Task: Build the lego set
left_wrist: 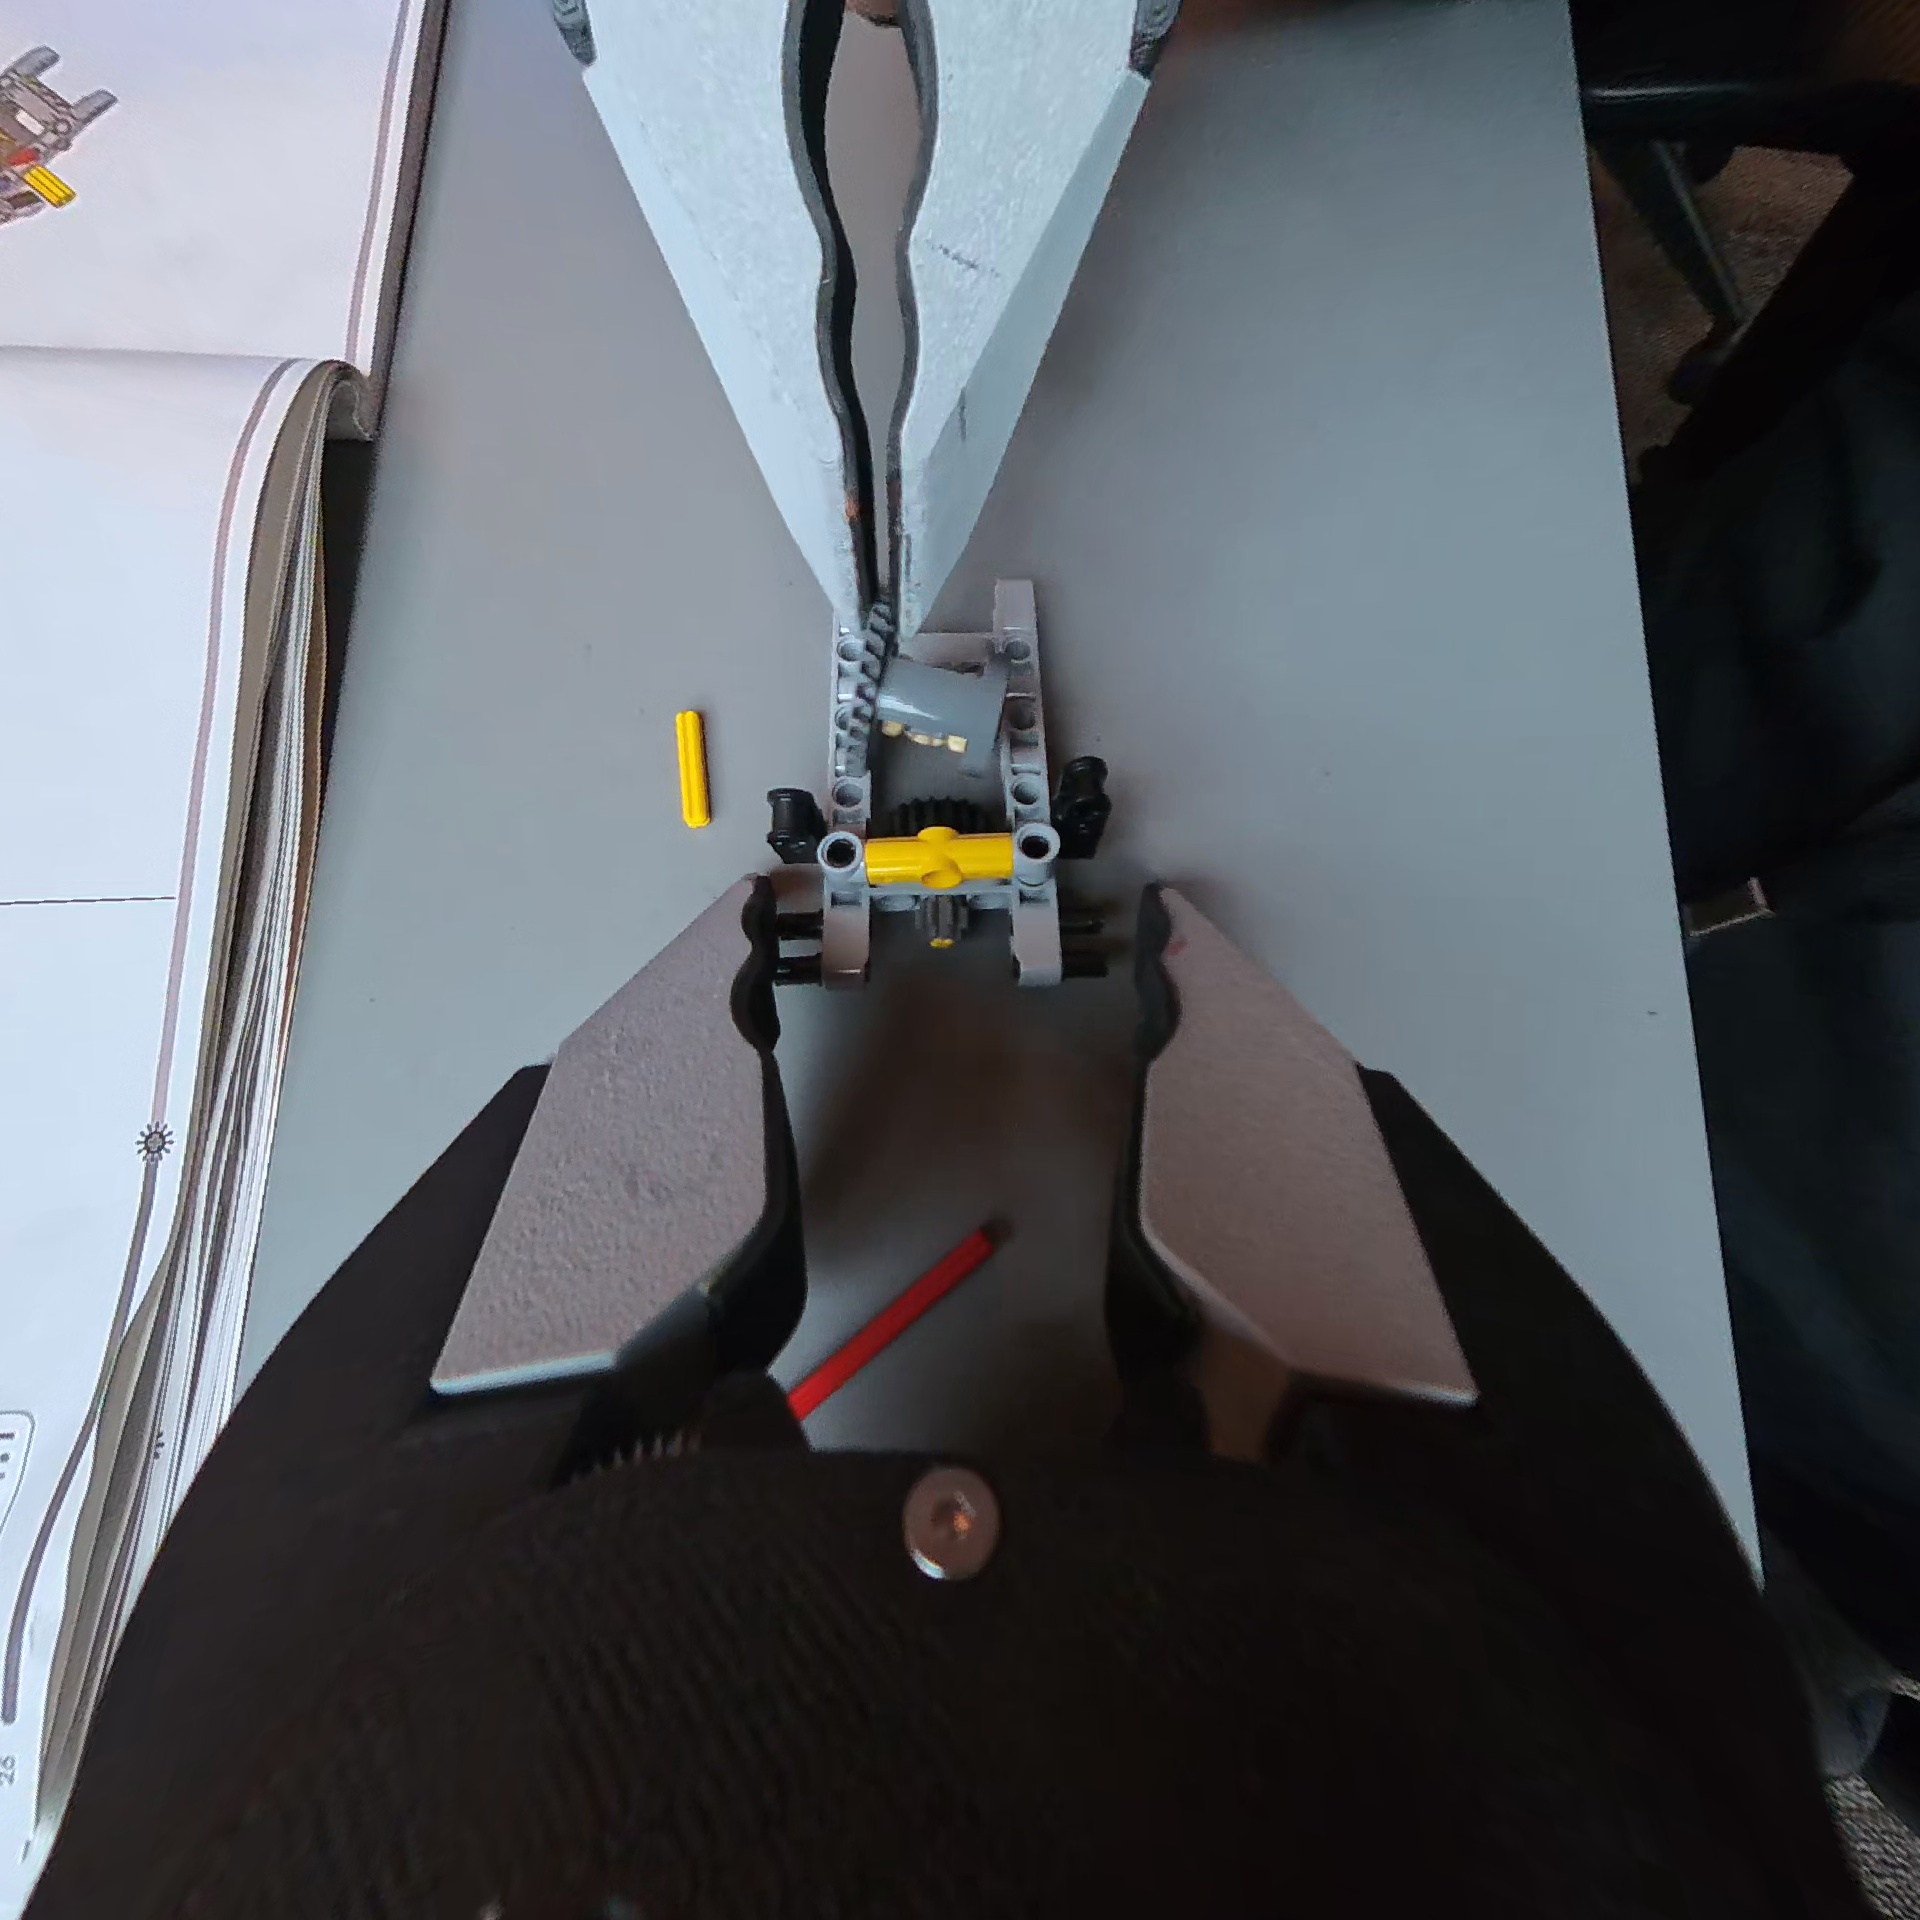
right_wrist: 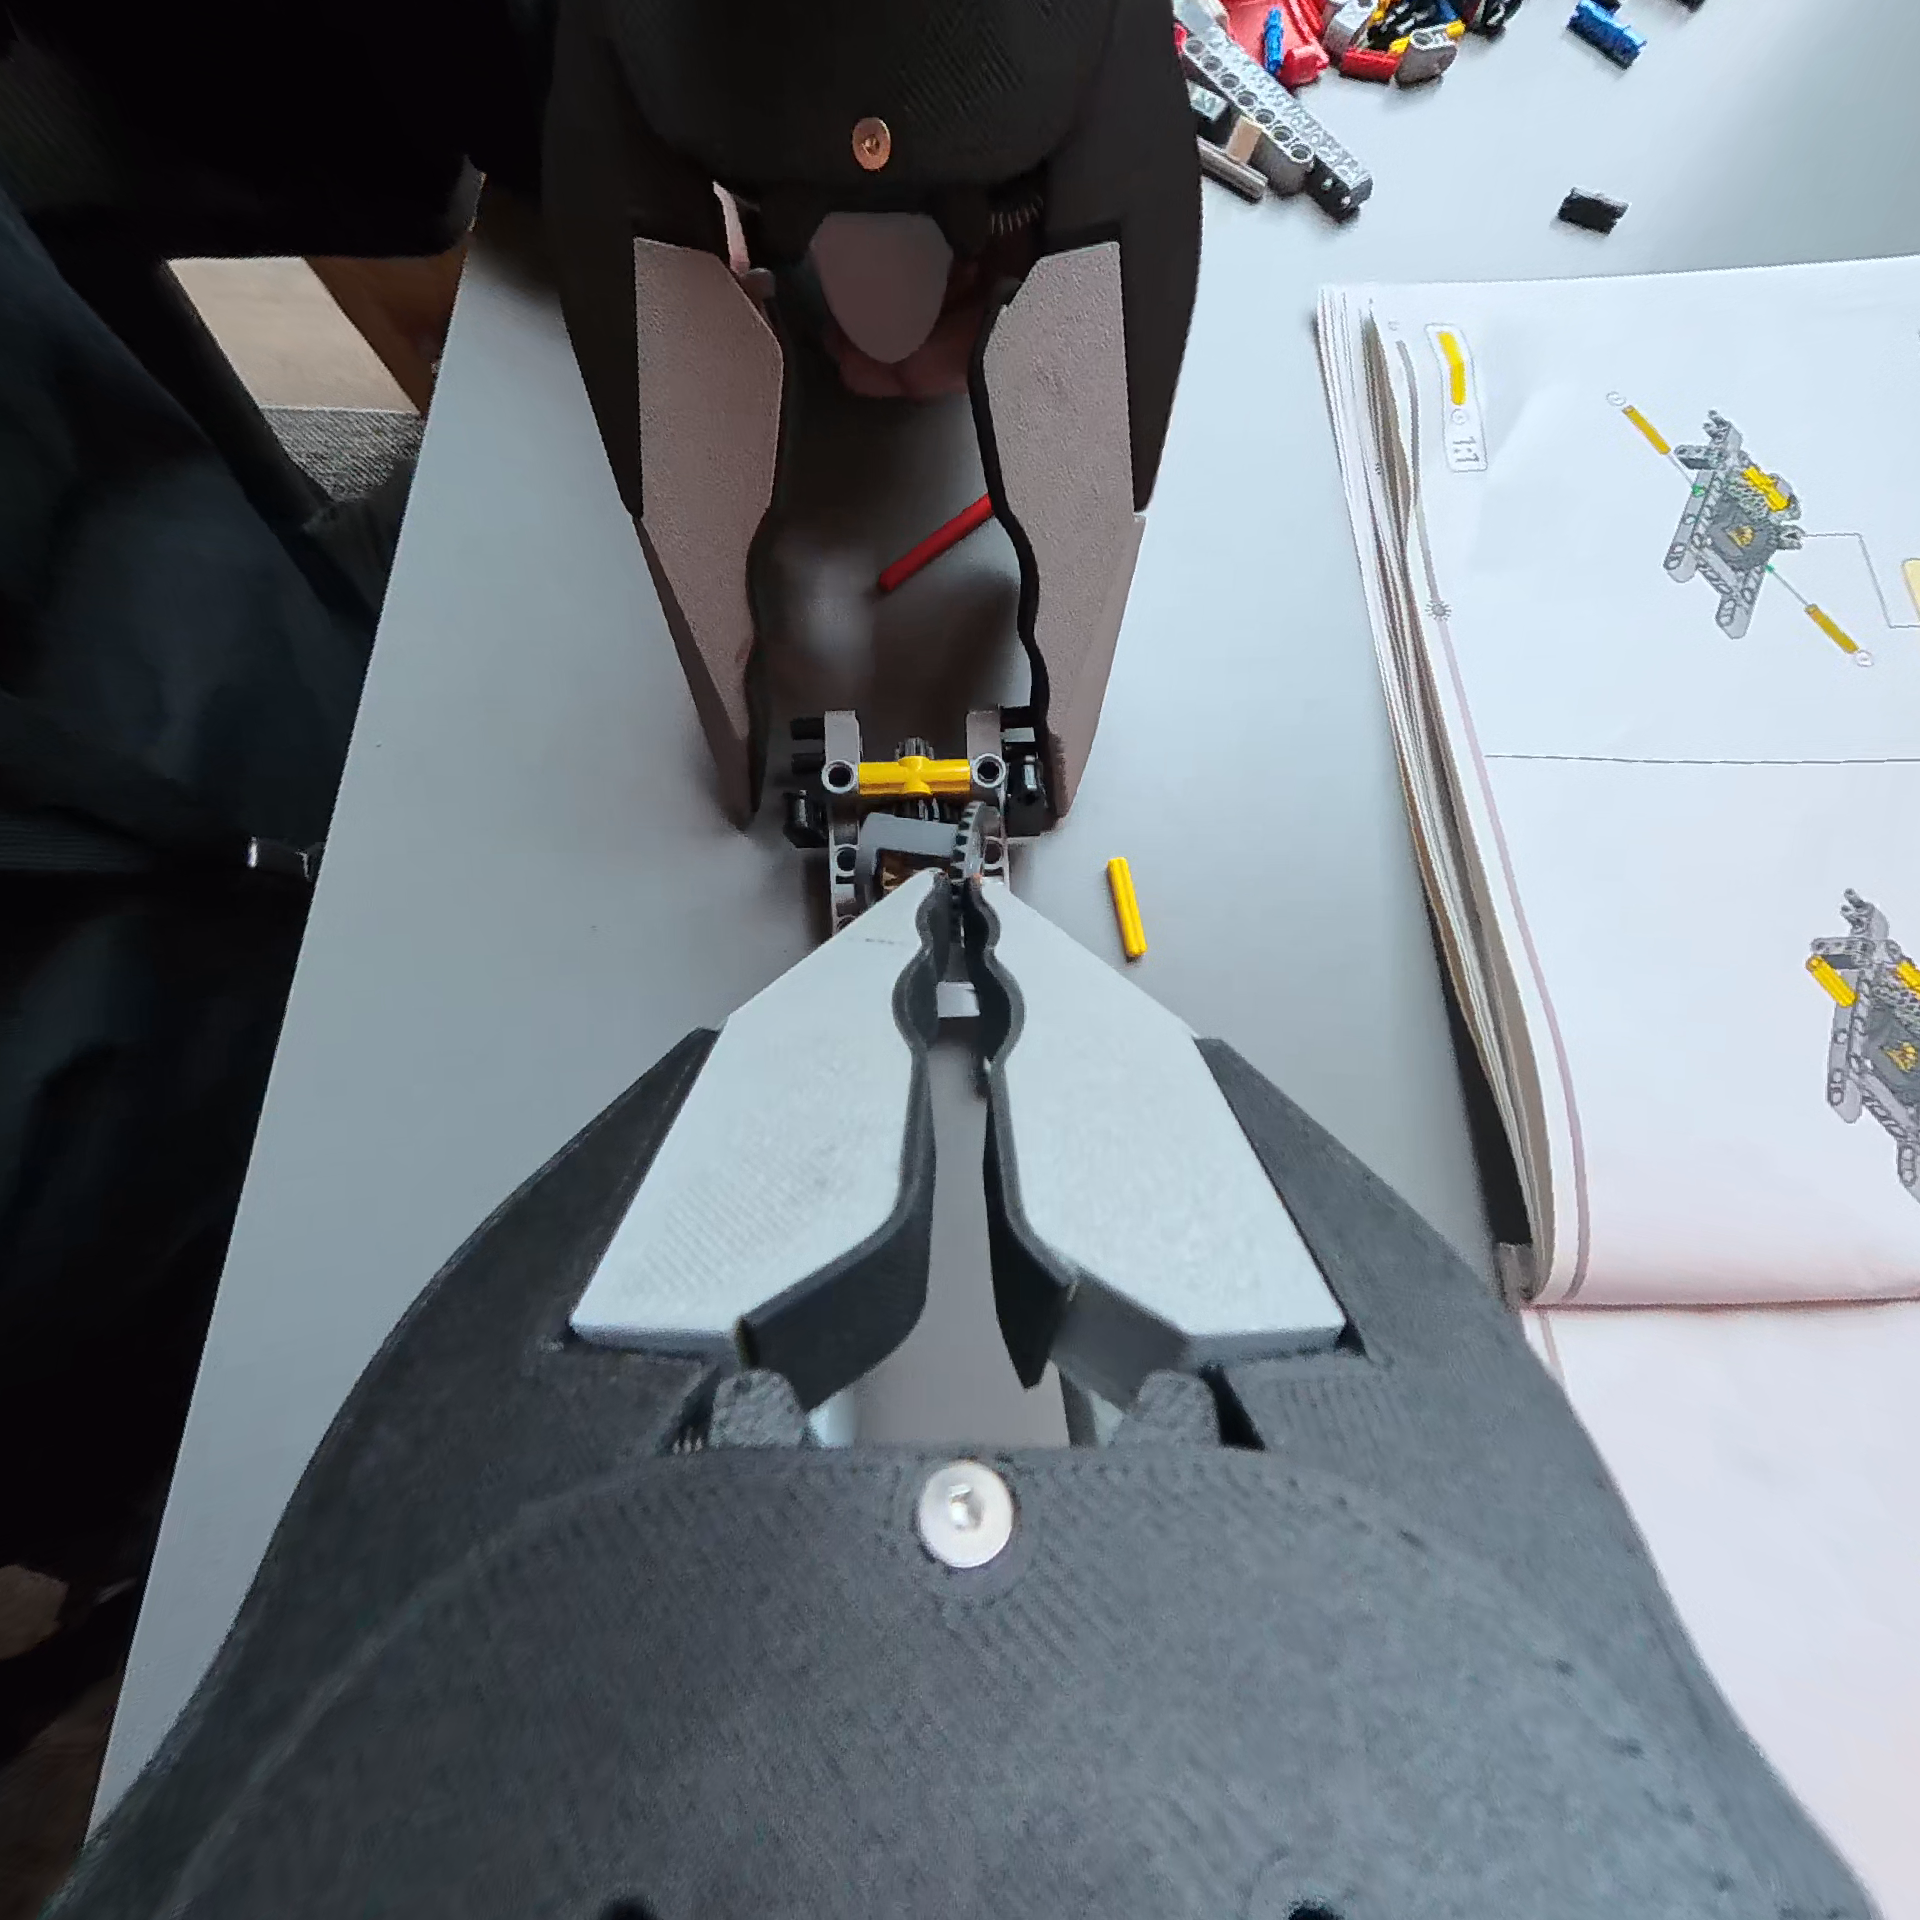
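A grey Lego frame (left_wrist: 940,790) with a yellow cross connector (left_wrist: 940,858) and black pins lies on the grey table (left_wrist: 1299,727). My left gripper (left_wrist: 954,914) is open, its fingers flanking the frame's near end close to the side pins. My right gripper (left_wrist: 883,613) reaches in from the far side, shut on a dark grey gear (left_wrist: 869,675) at the frame's left beam. In the right wrist view my right gripper (right_wrist: 951,896) pinches the gear (right_wrist: 971,836) upright over the frame (right_wrist: 914,774). The left gripper (right_wrist: 902,810) faces it.
A loose yellow axle (left_wrist: 691,769) (right_wrist: 1125,906) lies beside the frame. A red axle (left_wrist: 894,1320) lies under my left gripper. An open instruction booklet (left_wrist: 114,727) (right_wrist: 1662,831) lies alongside. Loose pieces (right_wrist: 1351,73) are piled at the table's far corner. The table edge (left_wrist: 1662,935) is near. The left gripper's tips are roughly 5 centimetres from the right gripper's.
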